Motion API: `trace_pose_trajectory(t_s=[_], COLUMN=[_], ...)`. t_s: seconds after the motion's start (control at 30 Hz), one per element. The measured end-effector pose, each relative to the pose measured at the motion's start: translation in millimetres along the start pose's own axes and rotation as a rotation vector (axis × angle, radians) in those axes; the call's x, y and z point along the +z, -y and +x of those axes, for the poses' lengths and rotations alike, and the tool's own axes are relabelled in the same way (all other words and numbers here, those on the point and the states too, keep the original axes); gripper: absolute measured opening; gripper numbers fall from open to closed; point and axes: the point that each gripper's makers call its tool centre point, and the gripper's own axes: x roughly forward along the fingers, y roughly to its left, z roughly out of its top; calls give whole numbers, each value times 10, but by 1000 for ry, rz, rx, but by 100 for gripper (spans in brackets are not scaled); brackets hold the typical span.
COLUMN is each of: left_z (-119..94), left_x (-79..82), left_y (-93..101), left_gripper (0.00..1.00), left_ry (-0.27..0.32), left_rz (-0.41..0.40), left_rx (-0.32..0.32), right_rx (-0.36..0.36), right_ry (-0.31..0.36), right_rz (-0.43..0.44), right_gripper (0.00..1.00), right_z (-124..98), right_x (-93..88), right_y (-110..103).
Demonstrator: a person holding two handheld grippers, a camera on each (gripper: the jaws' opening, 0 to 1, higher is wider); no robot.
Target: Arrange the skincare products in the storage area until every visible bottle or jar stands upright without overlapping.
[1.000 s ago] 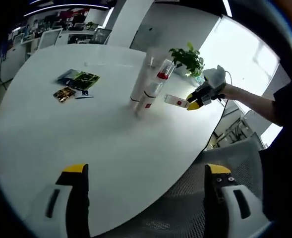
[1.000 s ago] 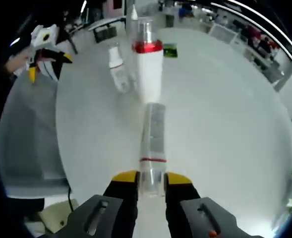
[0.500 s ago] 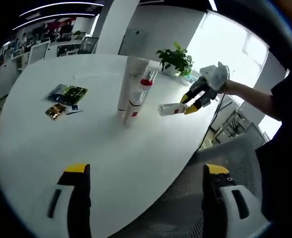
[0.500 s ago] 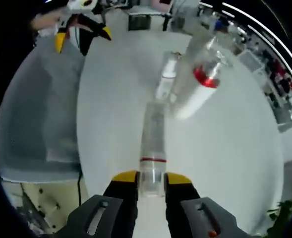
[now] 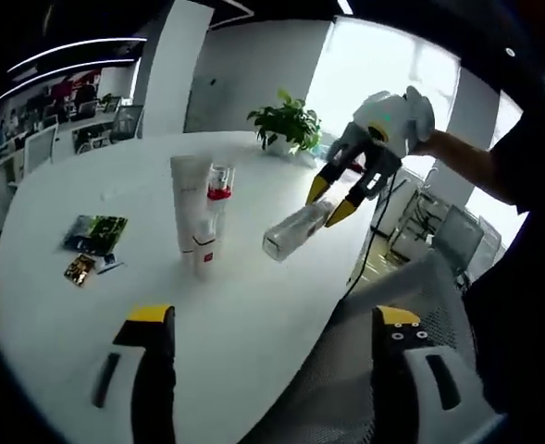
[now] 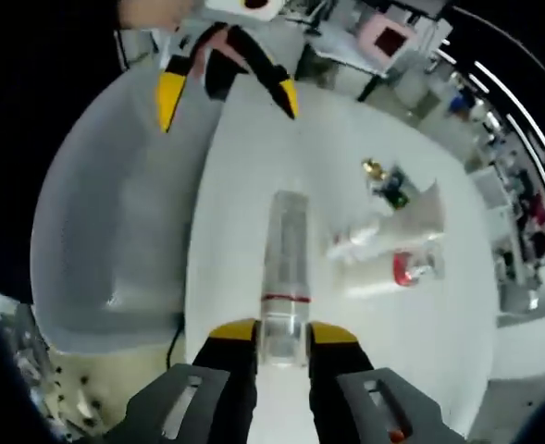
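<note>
A clear bottle with a thin red band [image 6: 286, 250] is clamped at its base by my right gripper [image 6: 282, 333]. It hangs tilted above the white table's [image 5: 87, 314] edge, seen as the clear bottle [image 5: 293, 231] in my right gripper [image 5: 330, 200]. On the table stand a white tube [image 5: 187, 199], a clear red-collared bottle [image 5: 218, 188] and a small white bottle [image 5: 204, 251], close together. The same group appears as the tube [image 6: 422, 215], red-collared bottle [image 6: 409, 269] and small bottle [image 6: 353, 243]. My left gripper [image 5: 272, 319] is open over the near table edge; its fingers [image 6: 168, 97] show spread wide.
Flat printed packets [image 5: 94, 232] lie left of the bottles, also seen as packets [image 6: 390, 185]. A potted plant [image 5: 287, 120] stands at the far table edge. A grey mesh chair [image 5: 383, 296] sits beside the table. A person's arm [image 5: 466, 162] holds the right gripper.
The right gripper has lifted the clear bottle away from the table and swung it nearer the left gripper, tilted. Both views have shifted with the hands; the standing bottles stay put.
</note>
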Motion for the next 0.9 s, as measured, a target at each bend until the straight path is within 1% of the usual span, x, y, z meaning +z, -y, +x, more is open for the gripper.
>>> trace_pose_trajectory(t_s=[0.13,0.17,0.37,0.47,0.57,0.63,0.7,0.77,0.83,0.9], left_z=[7,6,11,19,6,-2,-9,-16,-18,-16], left_x=[112,132,239,246,292,310,331,371,433,468], left_y=[115,140,302,365,422,445,451,458,461,445], left_gripper=[80,80,72,68,68,63,58,54,54,52], left_ry=[12,15,55,58,85,95,103,121,150,162], left_rz=[55,63,87,104,102,108,120,130,126,135], left_rx=[-21,-27,-78,-94,-113,-118,-114,-115,-114,-104], right_rx=[30,38,67,66,71,74,71,71,63,62], right_ry=[-16,-29,-53,-58,-60,-63,-70,-67,-55,-43], right_rz=[-85,-121,-220,-248,-279,-297,-325,-330,-340,-341], right_gripper=[11,11,11,11,11,12,12,12,12,12], right_z=[-108,-140,-270,-322,-373,-381,-390,-403,-426,-444], right_x=[156,195,418,500,595,649,702,745,812,860], right_y=[-102,-132,-244,-257,-256,-242,-221,-204,-174,-163])
